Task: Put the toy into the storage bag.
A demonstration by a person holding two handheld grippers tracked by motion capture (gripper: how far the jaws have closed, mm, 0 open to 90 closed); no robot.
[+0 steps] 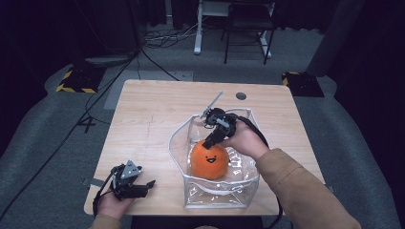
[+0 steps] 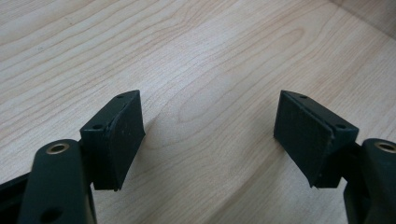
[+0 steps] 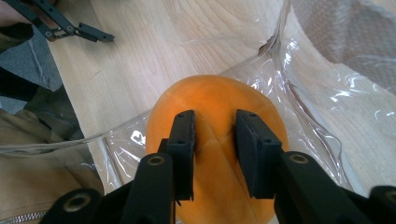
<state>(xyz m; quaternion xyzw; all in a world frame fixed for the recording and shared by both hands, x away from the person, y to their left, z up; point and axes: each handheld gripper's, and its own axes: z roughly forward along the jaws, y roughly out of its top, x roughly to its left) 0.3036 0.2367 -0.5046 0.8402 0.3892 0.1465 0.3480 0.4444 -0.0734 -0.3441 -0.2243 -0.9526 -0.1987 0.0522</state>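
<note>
The left gripper rests near the table edge, jaws wide apart, holding nothing. Farther off, the right gripper sits partly open over the orange toy inside the clear bag, maybe just touching it.

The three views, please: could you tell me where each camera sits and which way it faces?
High view: above the person's side, looking forward and down on the wooden table; forearms and both grippers show.
Left gripper view: on the left gripper, facing bare tabletop between open jaws.
Right gripper view: on the right gripper, facing down at the orange plush in the clear bag.
Shared: high and right gripper views both show plush and bag.
</note>
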